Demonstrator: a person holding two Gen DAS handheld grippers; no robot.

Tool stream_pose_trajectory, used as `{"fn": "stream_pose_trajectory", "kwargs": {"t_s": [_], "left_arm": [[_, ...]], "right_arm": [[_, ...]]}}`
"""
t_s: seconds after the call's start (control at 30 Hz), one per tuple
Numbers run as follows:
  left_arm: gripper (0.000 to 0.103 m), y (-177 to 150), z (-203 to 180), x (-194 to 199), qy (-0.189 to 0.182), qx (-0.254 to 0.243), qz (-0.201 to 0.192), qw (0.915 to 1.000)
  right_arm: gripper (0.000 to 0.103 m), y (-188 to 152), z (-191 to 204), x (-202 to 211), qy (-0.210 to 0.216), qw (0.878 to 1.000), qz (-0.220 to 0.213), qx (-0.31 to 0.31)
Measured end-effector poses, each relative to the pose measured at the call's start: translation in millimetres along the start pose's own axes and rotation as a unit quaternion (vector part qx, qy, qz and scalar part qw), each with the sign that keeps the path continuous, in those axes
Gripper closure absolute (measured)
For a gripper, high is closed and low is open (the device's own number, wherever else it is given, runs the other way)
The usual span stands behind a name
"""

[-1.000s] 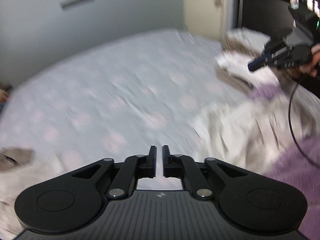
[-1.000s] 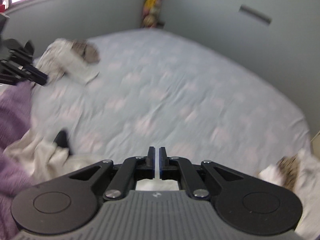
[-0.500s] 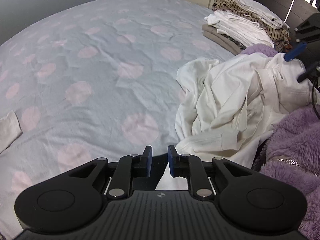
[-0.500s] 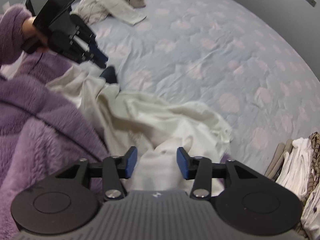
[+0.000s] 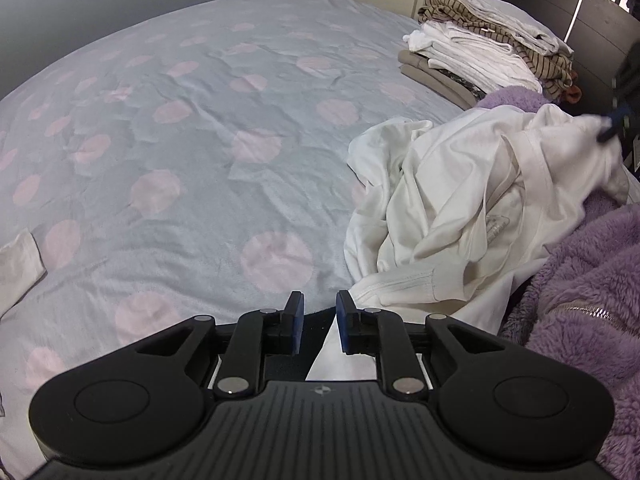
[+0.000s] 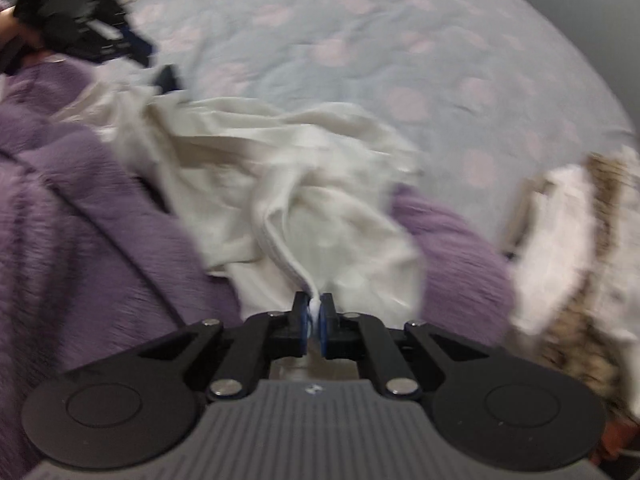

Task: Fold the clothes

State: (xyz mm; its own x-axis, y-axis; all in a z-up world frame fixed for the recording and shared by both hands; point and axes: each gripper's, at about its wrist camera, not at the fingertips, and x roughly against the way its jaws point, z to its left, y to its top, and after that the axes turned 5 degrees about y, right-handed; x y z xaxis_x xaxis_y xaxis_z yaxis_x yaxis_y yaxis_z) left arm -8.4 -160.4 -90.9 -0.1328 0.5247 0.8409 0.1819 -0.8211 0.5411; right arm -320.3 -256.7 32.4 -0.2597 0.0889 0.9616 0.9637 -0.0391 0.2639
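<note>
crumpled white shirt (image 6: 304,184) on dotted bedsheet (image 5: 200,152), collar seam pinched as right gripper (image 6: 315,312) closes. left gripper (image 5: 318,312) slightly open, empty, w/ hem just beside.

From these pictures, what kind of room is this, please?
Most likely a bedroom at home. A wide bed with a pale blue sheet dotted in pink fills the view, a stack of folded clothes sits at its far corner, and a crumpled white garment lies waiting.
</note>
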Motion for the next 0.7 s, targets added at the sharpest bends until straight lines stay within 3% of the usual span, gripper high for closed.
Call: {"fn": "stream_pose_trajectory", "kwargs": {"t_s": [0.07,0.23,0.37,0.47,0.6,0.7], "left_arm": [[0.083,-0.3,1.0,-0.4,-0.006,-0.003,0.000,1.0000],[0.067,-0.2,-1.2,-2.9,-0.025,-0.025,0.004,0.9994],[0.059,3.1,-3.5,-7.5,-0.031,-0.048,0.013,0.9983],[0.059,8.5,-3.8,-17.5,-0.034,-0.058,0.025,0.9974],[0.059,14.0,-6.8,-40.5,-0.050,-0.069,0.042,0.9955],[0.059,14.9,-11.7,-61.7,-0.056,-0.085,0.060,0.9930]], "right_arm": [[0.096,-8.4,-20.9,10.1,-0.021,0.999,0.004,-0.030],[0.096,-29.1,-49.2,3.6,-0.010,0.995,0.015,-0.094],[0.092,-29.2,-39.2,3.1,-0.006,0.997,0.010,-0.073],[0.088,-19.8,-36.2,17.2,-0.007,0.998,-0.017,-0.061],[0.073,-2.2,-32.0,39.9,-0.006,0.997,-0.068,-0.044],[0.072,9.3,-26.3,40.6,0.003,0.996,-0.081,-0.028]]}}
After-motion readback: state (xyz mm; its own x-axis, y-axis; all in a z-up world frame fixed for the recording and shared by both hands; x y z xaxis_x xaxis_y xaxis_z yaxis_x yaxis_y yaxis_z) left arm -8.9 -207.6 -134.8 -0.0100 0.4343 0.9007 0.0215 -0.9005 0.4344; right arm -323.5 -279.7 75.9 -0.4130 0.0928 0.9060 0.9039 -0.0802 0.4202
